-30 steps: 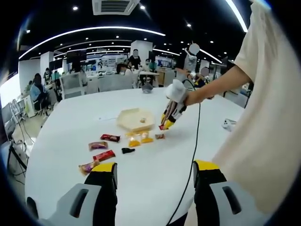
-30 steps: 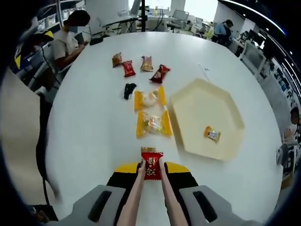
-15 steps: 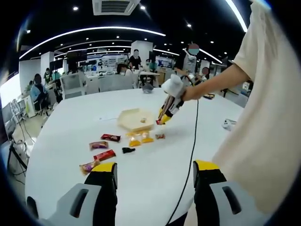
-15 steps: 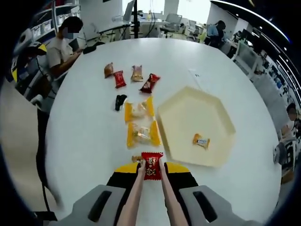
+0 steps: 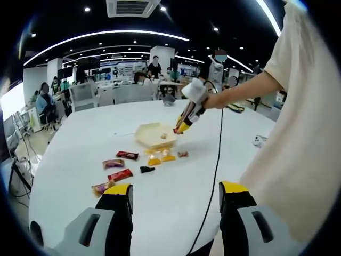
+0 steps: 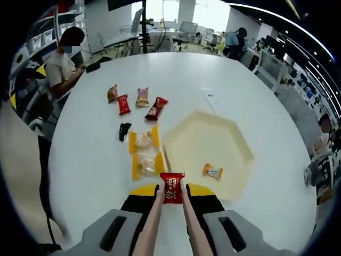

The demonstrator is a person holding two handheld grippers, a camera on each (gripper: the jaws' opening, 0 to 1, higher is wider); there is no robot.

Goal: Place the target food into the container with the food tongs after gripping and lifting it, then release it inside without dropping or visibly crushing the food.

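Note:
My right gripper (image 6: 171, 191) is shut on pale food tongs (image 6: 152, 224), and their tips pinch a red snack packet (image 6: 172, 188). The packet hangs above the table at the near edge of the cream hexagonal tray (image 6: 208, 141), which holds one small orange candy (image 6: 212, 171). In the left gripper view the right gripper (image 5: 180, 128) hovers at the tray's (image 5: 143, 130) right side, held out by a person's arm. My left gripper (image 5: 177, 194) stays open near the table's front edge, with nothing between its jaws.
Two yellow packets (image 6: 143, 140) lie left of the tray, with a small black item (image 6: 124, 129) and several red and brown packets (image 6: 156, 108) beyond. A small packet (image 5: 183, 154) lies near the tray. A black cable (image 5: 216, 176) hangs from the right gripper. People sit around the room.
The right gripper has risen and moved forward with the red packet in the tongs, from beside the yellow packets to the tray's edge. The left gripper has stayed put.

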